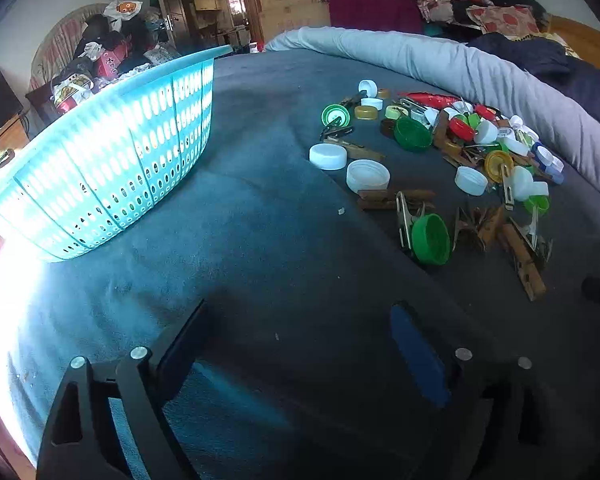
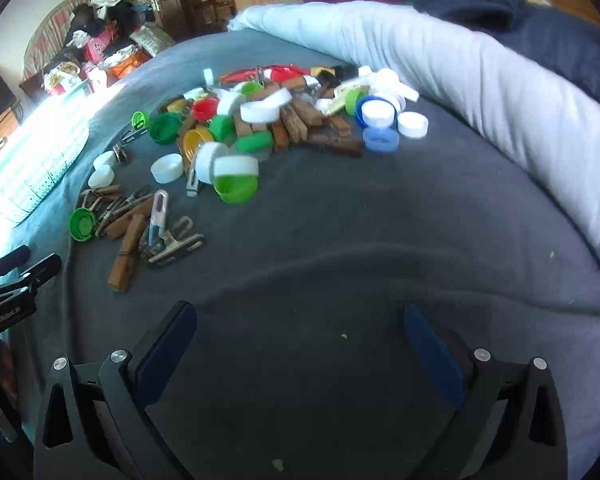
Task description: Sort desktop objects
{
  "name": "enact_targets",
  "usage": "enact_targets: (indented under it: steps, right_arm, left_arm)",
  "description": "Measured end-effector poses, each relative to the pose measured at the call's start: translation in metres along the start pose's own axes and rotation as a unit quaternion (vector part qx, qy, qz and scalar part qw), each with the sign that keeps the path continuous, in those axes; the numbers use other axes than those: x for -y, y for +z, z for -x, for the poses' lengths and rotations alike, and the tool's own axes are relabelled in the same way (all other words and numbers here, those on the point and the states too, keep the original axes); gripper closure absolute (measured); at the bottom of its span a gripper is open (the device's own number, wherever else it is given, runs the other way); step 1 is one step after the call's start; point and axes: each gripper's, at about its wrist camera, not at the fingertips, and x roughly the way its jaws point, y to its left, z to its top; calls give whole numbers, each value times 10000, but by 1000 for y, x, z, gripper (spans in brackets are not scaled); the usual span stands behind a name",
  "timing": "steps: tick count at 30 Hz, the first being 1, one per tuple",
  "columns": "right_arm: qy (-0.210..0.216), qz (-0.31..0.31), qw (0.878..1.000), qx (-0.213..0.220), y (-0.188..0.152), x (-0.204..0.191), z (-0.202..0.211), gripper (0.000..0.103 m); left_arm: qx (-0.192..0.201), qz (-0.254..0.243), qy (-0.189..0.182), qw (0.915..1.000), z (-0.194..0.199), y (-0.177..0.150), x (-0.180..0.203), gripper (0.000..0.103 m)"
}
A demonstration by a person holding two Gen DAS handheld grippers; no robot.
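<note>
A heap of bottle caps and clothespins (image 1: pixel 452 144) lies on a dark grey blanket (image 1: pixel 268 240), ahead and to the right of my left gripper (image 1: pixel 300 320). That gripper is open, with only blanket between its fingers. A turquoise slotted basket (image 1: pixel 112 152) stands at its left. In the right wrist view the same heap (image 2: pixel 268 120) spreads ahead: white, green, red, yellow and blue caps, wooden pegs (image 2: pixel 126 248) and metal clips (image 2: pixel 168 236). My right gripper (image 2: pixel 300 324) is wide open over bare blanket, short of the heap. The left gripper's body (image 2: pixel 8 284) shows at that view's left edge.
A rolled pale grey quilt (image 2: pixel 480 92) runs along the far and right side of the blanket. Behind the basket (image 2: pixel 32 152), a wicker chair piled with clothes and bags (image 1: pixel 104 48), a dark screen and stacked boxes fill the room's back.
</note>
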Motion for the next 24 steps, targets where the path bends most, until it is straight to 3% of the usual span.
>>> enact_targets:
  steps: [7, 24]
  right_arm:
    - [-133, 133, 9998, 70, -6, -4, -3, 0]
    - [-133, 134, 9998, 67, -5, -4, -3, 0]
  left_arm:
    - [-31, -60, 103, 9999, -3, 1, 1, 0]
    - [-44, -63, 119, 9999, -4, 0, 3, 0]
